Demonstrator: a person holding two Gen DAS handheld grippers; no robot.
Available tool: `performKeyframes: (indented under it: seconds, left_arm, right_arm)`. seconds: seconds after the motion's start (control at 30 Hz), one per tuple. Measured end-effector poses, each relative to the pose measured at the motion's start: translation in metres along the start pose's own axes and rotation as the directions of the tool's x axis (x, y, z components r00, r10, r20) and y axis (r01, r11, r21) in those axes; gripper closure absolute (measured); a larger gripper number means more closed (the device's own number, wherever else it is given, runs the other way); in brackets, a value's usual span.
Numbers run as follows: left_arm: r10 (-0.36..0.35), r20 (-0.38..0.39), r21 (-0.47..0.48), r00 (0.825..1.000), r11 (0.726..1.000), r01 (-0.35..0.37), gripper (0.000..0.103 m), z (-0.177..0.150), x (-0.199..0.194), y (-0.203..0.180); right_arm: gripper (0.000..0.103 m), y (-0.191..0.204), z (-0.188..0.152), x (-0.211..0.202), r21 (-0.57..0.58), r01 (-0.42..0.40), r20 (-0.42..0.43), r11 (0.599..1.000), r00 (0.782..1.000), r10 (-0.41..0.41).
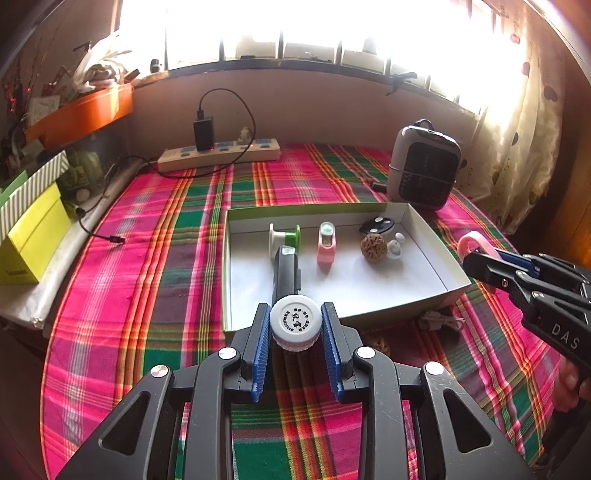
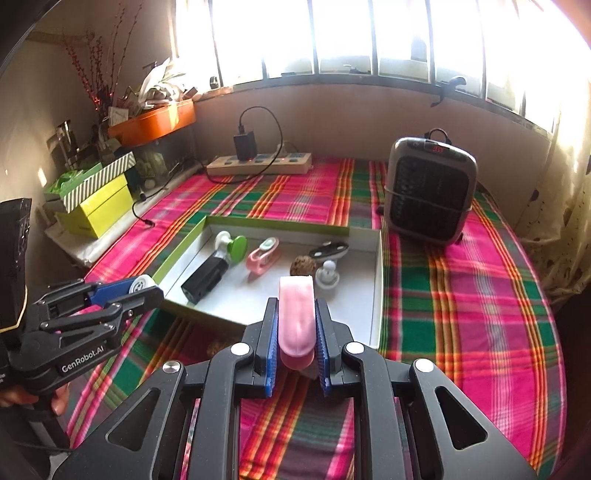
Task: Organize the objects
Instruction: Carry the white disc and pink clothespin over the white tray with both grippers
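Gripping a white round bottle cap with black printed characters [image 1: 295,320], the left gripper [image 1: 295,325] has its blue ribbed pads closed against the cap's sides, above the near edge of a shallow white cardboard tray with green outer walls [image 1: 424,236]. Right gripper [image 2: 295,328] is clamped on a pink rounded plastic piece [image 2: 296,317], at the tray's near side.

Tray holds a black oblong device [image 2: 205,278], green-and-white spool [image 2: 232,245], pink-and-white clip [image 2: 263,255], brown knobbly ball [image 2: 302,265], white knob [image 2: 327,275].

Surface: pink, green and orange plaid cloth [image 2: 461,306]. Grey space heater [image 2: 430,192] at 1 o'clock; beige power strip [image 2: 258,164] at 11 o'clock, below a bright barred window [image 2: 332,33]. Yellow-green box [image 2: 98,210] at 10 o'clock.
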State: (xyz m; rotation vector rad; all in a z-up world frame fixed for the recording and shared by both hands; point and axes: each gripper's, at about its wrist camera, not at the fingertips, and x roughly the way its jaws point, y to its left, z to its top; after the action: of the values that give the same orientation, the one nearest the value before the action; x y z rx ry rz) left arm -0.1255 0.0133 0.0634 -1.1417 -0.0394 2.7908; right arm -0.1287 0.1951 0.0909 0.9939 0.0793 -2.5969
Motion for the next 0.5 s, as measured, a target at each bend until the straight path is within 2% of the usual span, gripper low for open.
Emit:
performKeyframes:
  seconds: [0.5]
  left_arm:
    - [-0.019, -0.023, 0.012, 1.0, 1.0, 0.019, 0.078, 0.015, 0.023, -0.014]
  right_arm:
    - [0.084, -0.011, 0.017, 0.027, -0.013, -0.038, -0.044, 0.999, 0.998, 0.037]
